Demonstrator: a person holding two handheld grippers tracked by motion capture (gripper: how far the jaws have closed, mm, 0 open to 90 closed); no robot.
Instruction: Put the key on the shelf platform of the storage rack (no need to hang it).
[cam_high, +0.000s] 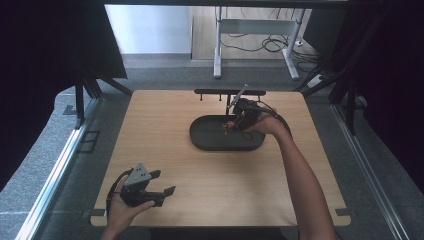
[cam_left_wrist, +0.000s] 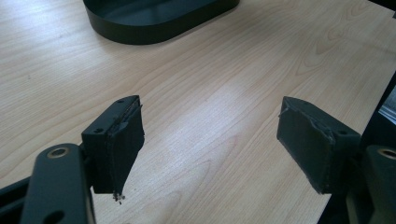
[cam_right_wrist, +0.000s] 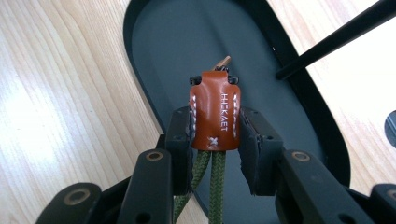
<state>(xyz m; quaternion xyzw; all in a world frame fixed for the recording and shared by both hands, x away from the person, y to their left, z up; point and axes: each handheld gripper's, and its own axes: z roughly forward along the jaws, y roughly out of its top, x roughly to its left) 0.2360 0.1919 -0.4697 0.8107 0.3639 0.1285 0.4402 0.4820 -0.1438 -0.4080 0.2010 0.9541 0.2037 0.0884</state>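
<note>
A small orange-brown leather pouch (cam_right_wrist: 215, 111) with white stitching and green cord hanging from it is pinched between the jaws of my right gripper (cam_right_wrist: 215, 140). It hangs over the black oval tray (cam_right_wrist: 177, 51). In the high view my right gripper (cam_high: 235, 121) is over the right part of the tray (cam_high: 210, 142), and the pouch (cam_high: 228, 125) shows as a small orange spot. My left gripper (cam_high: 162, 182) rests near the table's front left corner, held in a hand. Its jaws stand wide apart over bare wood, with nothing between the pads (cam_left_wrist: 119, 140).
The tray (cam_left_wrist: 140, 28) lies ahead of the left gripper. A black bar on small feet (cam_high: 230, 92) runs along the table's far edge, and a thin black rod (cam_right_wrist: 336, 37) crosses the right gripper view. A desk frame and cables stand on the floor beyond.
</note>
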